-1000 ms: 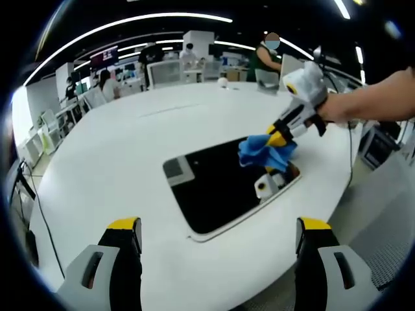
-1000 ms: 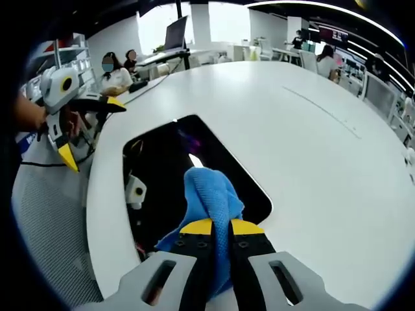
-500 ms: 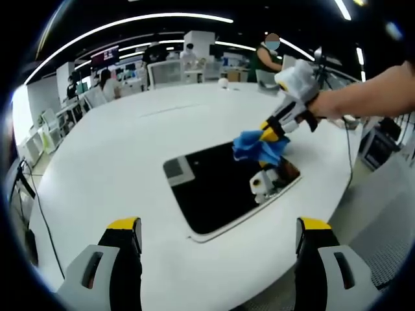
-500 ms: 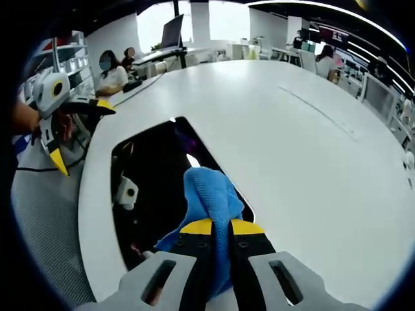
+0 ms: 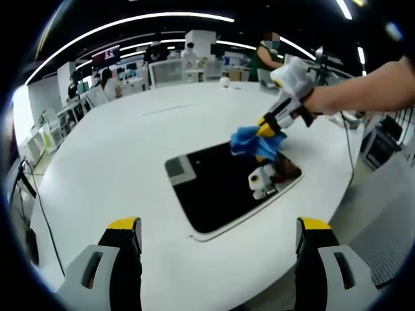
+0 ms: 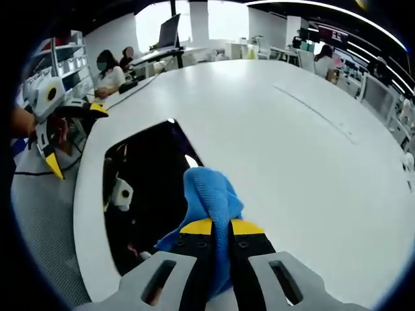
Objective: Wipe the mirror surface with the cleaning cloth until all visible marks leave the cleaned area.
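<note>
A dark rectangular mirror (image 5: 220, 188) lies flat on the white table (image 5: 117, 149). In the left gripper view my right gripper (image 5: 267, 124) comes in from the right, shut on a blue cleaning cloth (image 5: 254, 142) that rests on the mirror's far right part. Its reflection shows in the glass just below. My left gripper (image 5: 217, 236) stands open over the table's near edge, apart from the mirror. In the right gripper view the cloth (image 6: 211, 201) bulges above the shut jaws (image 6: 220, 227), at the right edge of the mirror (image 6: 146, 194). The left gripper (image 6: 55, 123) shows far left.
The round white table extends far beyond the mirror (image 6: 311, 162). Desks, monitors and seated people fill the room behind (image 5: 175, 61). A person's bare forearm (image 5: 369, 91) reaches in from the right. Grey floor lies past the table edge (image 6: 39, 214).
My right gripper has slid the cloth along the mirror toward its far edge. The left gripper has held still.
</note>
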Available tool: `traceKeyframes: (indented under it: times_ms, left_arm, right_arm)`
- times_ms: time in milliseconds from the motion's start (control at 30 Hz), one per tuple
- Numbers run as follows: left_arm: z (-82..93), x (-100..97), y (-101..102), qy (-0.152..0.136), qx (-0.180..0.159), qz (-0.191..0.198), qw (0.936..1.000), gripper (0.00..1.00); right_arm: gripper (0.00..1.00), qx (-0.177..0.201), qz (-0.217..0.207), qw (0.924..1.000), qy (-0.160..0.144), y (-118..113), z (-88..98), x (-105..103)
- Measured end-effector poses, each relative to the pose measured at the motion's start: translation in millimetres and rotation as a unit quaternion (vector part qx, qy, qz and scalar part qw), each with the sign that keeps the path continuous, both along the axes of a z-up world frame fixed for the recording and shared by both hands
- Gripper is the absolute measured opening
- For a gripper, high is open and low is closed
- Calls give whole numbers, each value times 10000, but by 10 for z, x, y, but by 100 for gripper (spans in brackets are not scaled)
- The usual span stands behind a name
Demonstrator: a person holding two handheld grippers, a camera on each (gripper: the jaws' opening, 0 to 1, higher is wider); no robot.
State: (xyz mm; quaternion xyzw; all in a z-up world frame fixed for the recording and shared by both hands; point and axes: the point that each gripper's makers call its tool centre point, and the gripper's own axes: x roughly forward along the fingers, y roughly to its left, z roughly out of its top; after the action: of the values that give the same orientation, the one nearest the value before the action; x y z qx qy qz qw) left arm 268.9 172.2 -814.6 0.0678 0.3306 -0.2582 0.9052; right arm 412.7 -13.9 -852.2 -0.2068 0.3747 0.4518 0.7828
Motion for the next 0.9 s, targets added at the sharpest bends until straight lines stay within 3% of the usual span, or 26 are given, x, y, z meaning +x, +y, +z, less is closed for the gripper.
traceKeyframes:
  times_ms: [800,900]
  left_arm:
    - [-20,-1,-3,19,7,2,10000,99]
    - [-20,0,-2,20,8,3,10000,100]
  right_arm:
    - [3,-31,-153,9999,5,7,3,100]
    - [3,140,-583,9979,256,4,16,101]
